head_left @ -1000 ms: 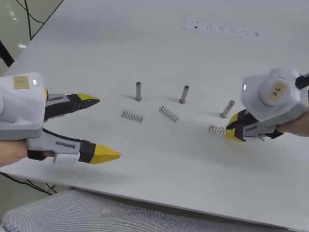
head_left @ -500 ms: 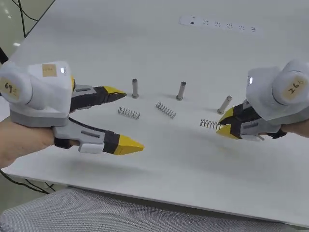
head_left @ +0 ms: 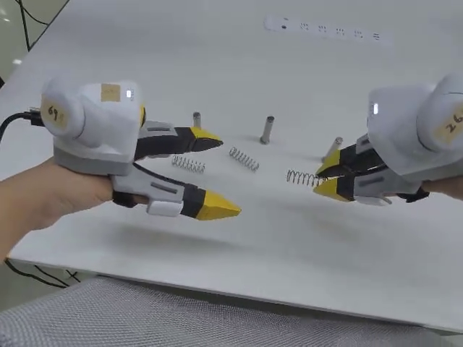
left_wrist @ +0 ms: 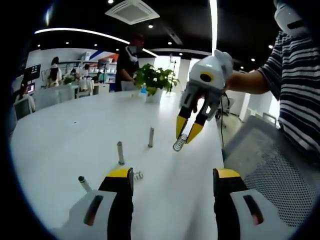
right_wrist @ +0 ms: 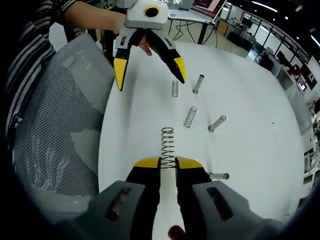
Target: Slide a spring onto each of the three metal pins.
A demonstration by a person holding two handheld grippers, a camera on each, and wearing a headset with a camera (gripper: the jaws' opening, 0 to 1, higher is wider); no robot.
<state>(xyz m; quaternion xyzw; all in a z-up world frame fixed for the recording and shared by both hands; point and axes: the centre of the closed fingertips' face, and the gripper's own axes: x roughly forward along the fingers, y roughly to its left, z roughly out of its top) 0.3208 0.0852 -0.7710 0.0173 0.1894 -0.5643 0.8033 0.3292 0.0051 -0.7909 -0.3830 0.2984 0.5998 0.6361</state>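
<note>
The right gripper [head_left: 320,181] pinches one end of a thin, curly wire spring [head_left: 299,176], just right of the middle pin [head_left: 268,130]. The left gripper [head_left: 226,176] is wide open and empty, left of that pin. Two more springs [head_left: 244,158] lie on the smooth white table [head_left: 217,58] near that shiny round pin.

toward me from the middle pin [head_left: 267,130] the table [head_left: 289,253] is bare, a gap between my left tongs [head_left: 228,176] and right tongs [head_left: 318,181], the held spring [head_left: 300,177] poking into it. a loose spring [head_left: 244,159] lies just before that pin, a second spring [head_left: 188,164] further left; the left pin [head_left: 197,119] and right pin [head_left: 333,147] flank it.
</note>
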